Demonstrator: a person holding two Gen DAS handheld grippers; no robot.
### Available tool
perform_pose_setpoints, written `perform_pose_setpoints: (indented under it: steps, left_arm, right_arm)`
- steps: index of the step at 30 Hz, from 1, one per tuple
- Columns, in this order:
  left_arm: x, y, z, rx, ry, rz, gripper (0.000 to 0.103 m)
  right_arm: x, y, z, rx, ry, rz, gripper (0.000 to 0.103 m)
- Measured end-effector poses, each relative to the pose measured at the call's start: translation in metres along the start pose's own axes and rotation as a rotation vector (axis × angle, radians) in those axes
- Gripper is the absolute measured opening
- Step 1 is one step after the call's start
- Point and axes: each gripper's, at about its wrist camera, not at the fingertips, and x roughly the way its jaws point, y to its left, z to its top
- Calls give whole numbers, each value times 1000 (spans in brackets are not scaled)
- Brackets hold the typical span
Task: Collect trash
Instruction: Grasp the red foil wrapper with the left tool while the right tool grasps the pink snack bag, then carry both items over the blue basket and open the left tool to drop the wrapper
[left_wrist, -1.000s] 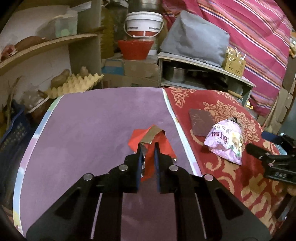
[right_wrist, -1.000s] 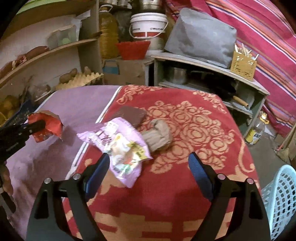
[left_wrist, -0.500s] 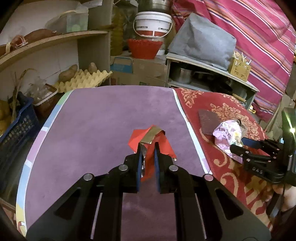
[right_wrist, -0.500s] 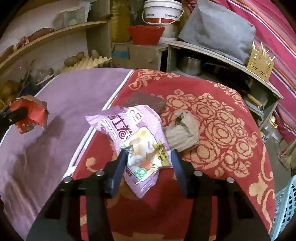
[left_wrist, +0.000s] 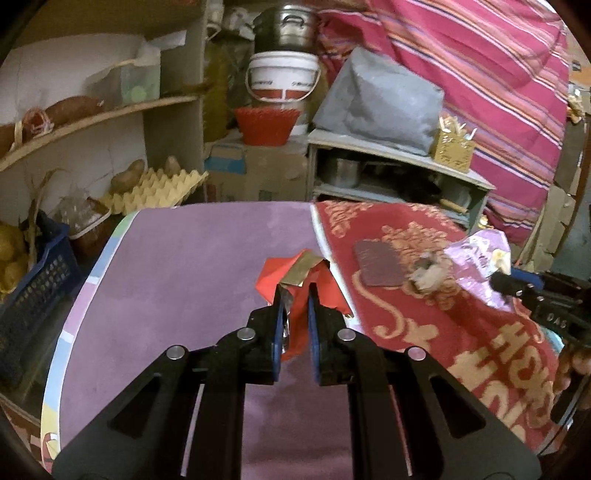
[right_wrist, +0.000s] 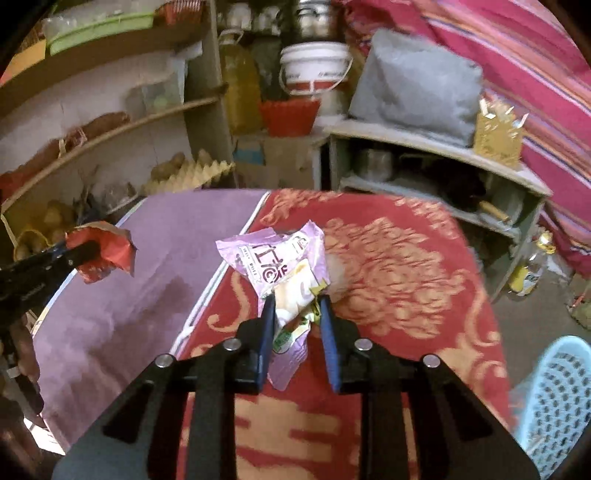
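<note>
Midway, the left gripper (left_wrist: 293, 291) at frame centre stays clenched on a red wrapper (left_wrist: 295, 273), while the right gripper (right_wrist: 295, 301) fingers close around a pink packet (right_wrist: 280, 266). Brown scraps (left_wrist: 380, 262) remain on the desk (left_wrist: 184, 266); a blue basket (right_wrist: 557, 391) waits lower right.

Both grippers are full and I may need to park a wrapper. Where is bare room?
The purple mat is bare from the egg tray to the red cloth. The cloth's middle is crowded: dark card, crumpled paper. Its near end looks free.
</note>
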Motion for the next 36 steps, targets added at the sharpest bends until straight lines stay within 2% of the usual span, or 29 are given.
perform_pose_setpoints:
  steps: [9,17,27,36]
  left_arm:
    - [-18,-65,1,63,-26,-91,10]
    - [-12,-154,-9,149,-5,-205,10]
    - [8,-277,-20,233,31,-357,10]
    - [30,-356,-37,254,80,-457,10]
  right_arm:
    - [-72,-67,-18,47,-75,-140,24]
    - [-119,-144,-57,167,-86,-242,24]
    - [-150,-224,-96,275,-70,-363,25]
    - [-158,-270,-116,343,-46,-403,24]
